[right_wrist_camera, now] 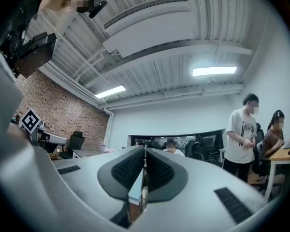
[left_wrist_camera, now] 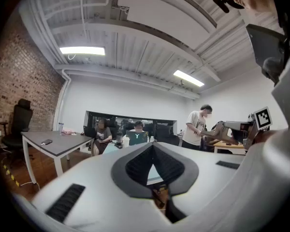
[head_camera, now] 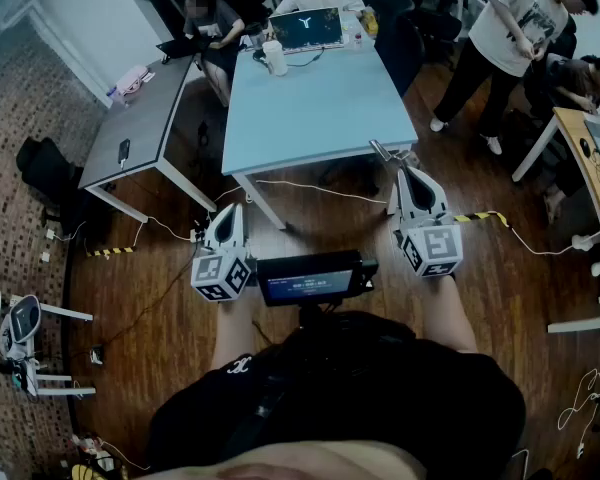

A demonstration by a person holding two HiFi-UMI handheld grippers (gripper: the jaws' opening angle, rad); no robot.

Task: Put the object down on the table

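Note:
My right gripper hovers over the near right corner of the light blue table. It is shut on a thin flat grey object that sticks out past the fingertips toward the table. In the right gripper view the object shows edge-on as a thin strip pinched between the ribbed pads. My left gripper is held over the wooden floor just short of the table's near left corner. Its jaws meet at the tips with nothing between them.
A laptop and a white cup stand at the blue table's far end, where two people sit. A grey table with a phone stands at left. More people stand at right by a wooden desk. Cables cross the floor.

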